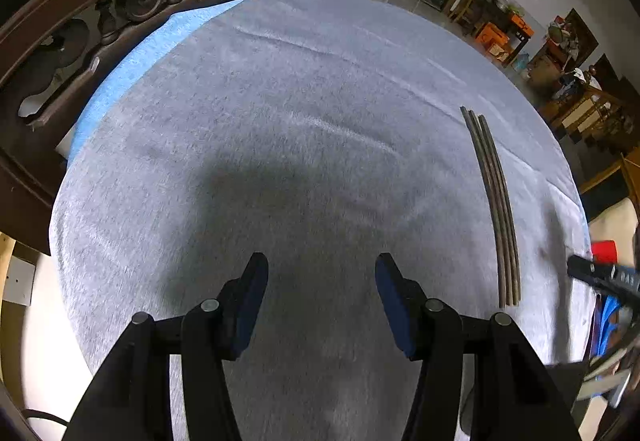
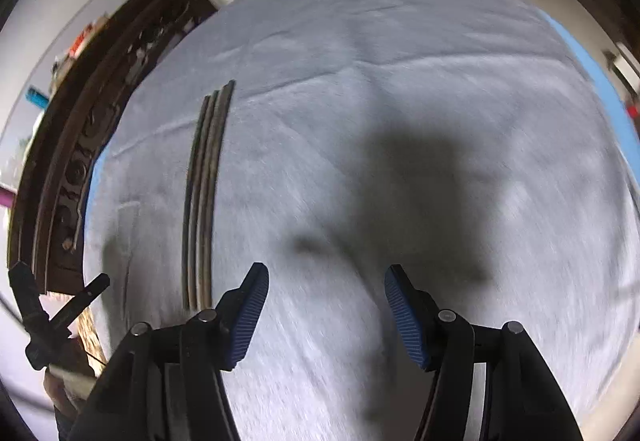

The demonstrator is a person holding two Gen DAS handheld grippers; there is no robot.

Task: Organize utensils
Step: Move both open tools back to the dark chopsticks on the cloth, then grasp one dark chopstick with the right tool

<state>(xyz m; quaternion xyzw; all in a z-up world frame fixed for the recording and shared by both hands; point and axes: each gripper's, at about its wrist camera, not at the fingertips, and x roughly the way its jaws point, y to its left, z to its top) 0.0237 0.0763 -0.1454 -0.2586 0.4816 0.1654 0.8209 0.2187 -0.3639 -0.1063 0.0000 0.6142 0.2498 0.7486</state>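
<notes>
Three dark wooden chopsticks (image 1: 494,201) lie side by side on the grey cloth, to the right of my left gripper (image 1: 322,269). That gripper stands open above bare cloth with nothing between its blue pads. In the right wrist view the same chopsticks (image 2: 204,197) run lengthwise just left of my right gripper (image 2: 326,279), which is also open and empty. The near ends of the chopsticks reach almost to its left finger (image 2: 248,305). The right gripper's black tip (image 1: 600,275) shows at the right edge of the left wrist view.
The grey cloth (image 1: 304,89) covers a table, with a blue layer (image 1: 132,65) showing at the left edge. A carved dark wooden bench back (image 1: 92,1) stands along the left. The left gripper's arm (image 2: 44,317) shows at the lower left of the right wrist view.
</notes>
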